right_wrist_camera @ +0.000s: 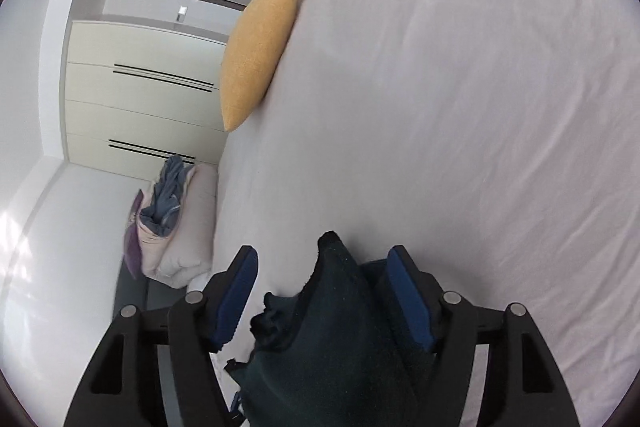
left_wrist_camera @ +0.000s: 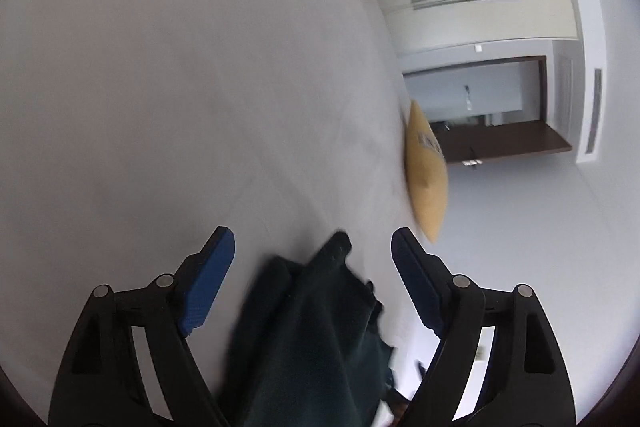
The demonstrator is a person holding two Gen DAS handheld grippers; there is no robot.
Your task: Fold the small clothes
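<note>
A dark green garment [left_wrist_camera: 316, 339] lies bunched on the white bed sheet [left_wrist_camera: 180, 87], between the fingers of my left gripper [left_wrist_camera: 314, 243]. The left jaws stand wide apart and do not touch the cloth. In the right wrist view the same dark garment [right_wrist_camera: 332, 339] sits between the blue pads of my right gripper [right_wrist_camera: 324, 263]. Those jaws are also apart; the cloth rests against the right pad [right_wrist_camera: 408, 299]. Both grippers hover low over the garment near the bed's edge.
A yellow cushion [right_wrist_camera: 260, 47] lies at the bed's far edge, also in the left wrist view [left_wrist_camera: 426, 167]. A pile of blue and pink bedding [right_wrist_camera: 172, 223] sits beyond the bed by the cream wardrobe [right_wrist_camera: 140, 87]. A dark-framed doorway [left_wrist_camera: 492, 107] is behind.
</note>
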